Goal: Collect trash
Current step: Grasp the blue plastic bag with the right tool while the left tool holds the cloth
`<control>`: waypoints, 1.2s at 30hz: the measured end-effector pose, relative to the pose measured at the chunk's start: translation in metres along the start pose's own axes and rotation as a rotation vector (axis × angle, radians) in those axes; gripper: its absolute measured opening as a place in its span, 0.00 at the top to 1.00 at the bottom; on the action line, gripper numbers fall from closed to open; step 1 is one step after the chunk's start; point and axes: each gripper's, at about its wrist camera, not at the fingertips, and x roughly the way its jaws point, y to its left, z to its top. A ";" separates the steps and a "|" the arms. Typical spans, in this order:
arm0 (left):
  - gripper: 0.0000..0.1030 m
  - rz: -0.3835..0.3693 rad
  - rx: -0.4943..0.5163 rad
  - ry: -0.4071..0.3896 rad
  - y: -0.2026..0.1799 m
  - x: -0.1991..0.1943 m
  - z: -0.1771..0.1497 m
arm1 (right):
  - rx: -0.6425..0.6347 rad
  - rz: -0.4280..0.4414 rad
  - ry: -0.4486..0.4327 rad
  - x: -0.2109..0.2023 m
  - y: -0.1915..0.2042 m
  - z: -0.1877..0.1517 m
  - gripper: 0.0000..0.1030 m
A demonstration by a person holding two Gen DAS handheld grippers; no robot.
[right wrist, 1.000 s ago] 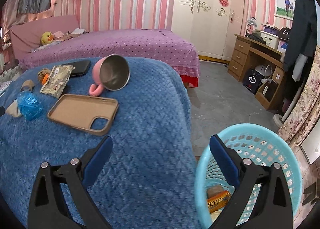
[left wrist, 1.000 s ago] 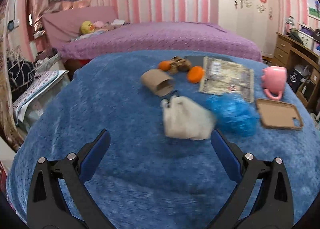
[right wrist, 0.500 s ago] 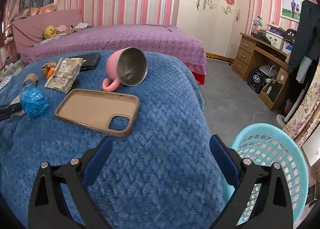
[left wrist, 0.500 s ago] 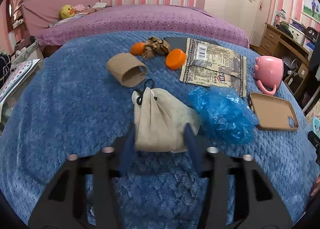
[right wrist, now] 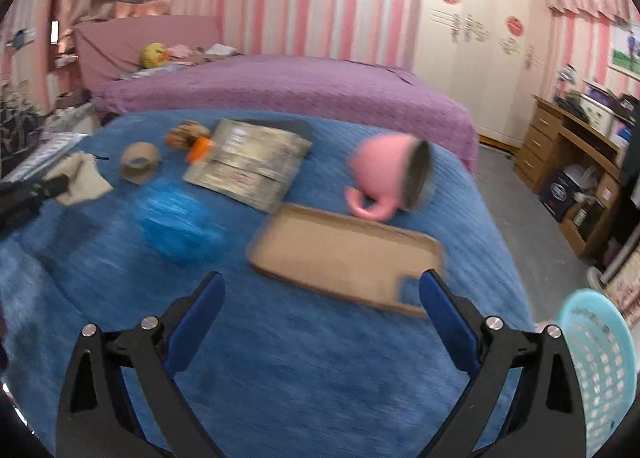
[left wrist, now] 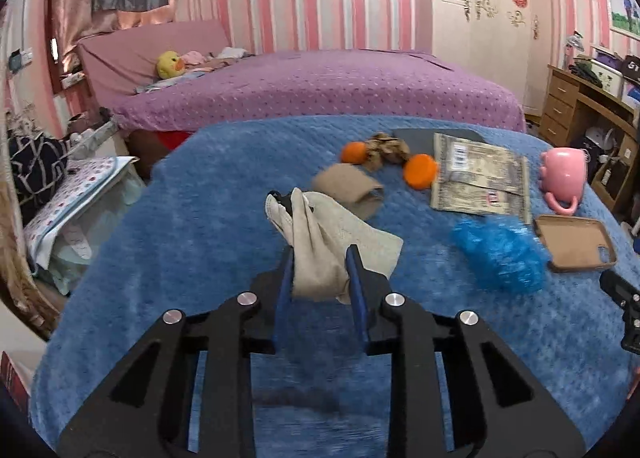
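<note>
My left gripper [left wrist: 319, 264] is shut on a beige cloth bag [left wrist: 324, 242] and holds it just above the blue blanket [left wrist: 192, 242]; the bag also shows in the right wrist view [right wrist: 80, 180]. My right gripper [right wrist: 320, 294] is open and empty, over the blanket just in front of a tan phone case [right wrist: 344, 254]. A crumpled blue plastic bag [left wrist: 500, 254] lies right of the cloth bag, also in the right wrist view [right wrist: 176, 218]. A light-blue trash basket [right wrist: 596, 366] stands on the floor at the right.
A cardboard roll [left wrist: 348, 190], orange peels [left wrist: 419, 171], a brown crumpled wrapper [left wrist: 386, 148], a flat food packet [left wrist: 480, 178], a tipped pink mug [left wrist: 562, 180] and the phone case [left wrist: 574, 242] lie on the blanket. A purple bed [left wrist: 320, 86] is behind.
My left gripper closed on the cloth bag and lifted it off the blanket. My right gripper swung left from the basket toward the phone case, still open.
</note>
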 end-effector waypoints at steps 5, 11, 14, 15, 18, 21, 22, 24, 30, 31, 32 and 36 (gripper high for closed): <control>0.76 0.009 -0.050 0.031 0.026 0.007 -0.002 | -0.066 0.047 -0.011 0.010 0.045 0.017 0.07; 0.76 0.007 -0.097 0.045 0.041 0.010 -0.003 | -0.082 0.102 0.023 0.039 0.080 0.032 0.07; 0.76 0.017 -0.097 0.046 0.043 0.011 -0.004 | -0.095 0.120 0.065 0.057 0.092 0.034 0.09; 0.76 0.020 -0.097 0.048 0.044 0.012 -0.004 | -0.100 0.128 0.081 0.062 0.094 0.033 0.16; 0.76 0.017 -0.113 0.051 0.046 0.012 -0.004 | -0.109 0.163 0.147 0.079 0.100 0.029 0.49; 0.76 0.017 -0.113 0.043 0.044 0.009 -0.003 | -0.087 0.212 0.127 0.076 0.094 0.029 0.63; 0.76 0.017 -0.111 0.039 0.043 0.008 -0.002 | -0.081 0.214 0.108 0.071 0.091 0.030 0.64; 0.76 0.016 -0.107 0.025 0.038 0.003 -0.002 | -0.077 0.209 0.078 0.061 0.083 0.031 0.65; 0.76 -0.015 -0.079 -0.028 0.016 -0.019 0.003 | -0.053 0.171 0.030 0.033 0.044 0.027 0.65; 0.76 -0.022 -0.078 -0.033 0.012 -0.021 0.003 | -0.050 0.157 0.024 0.027 0.035 0.025 0.65; 0.76 -0.037 -0.080 -0.038 0.007 -0.025 0.004 | -0.047 0.142 0.018 0.022 0.026 0.022 0.65; 0.76 -0.086 -0.069 -0.053 -0.018 -0.035 0.006 | -0.014 0.095 0.015 0.006 -0.013 0.010 0.65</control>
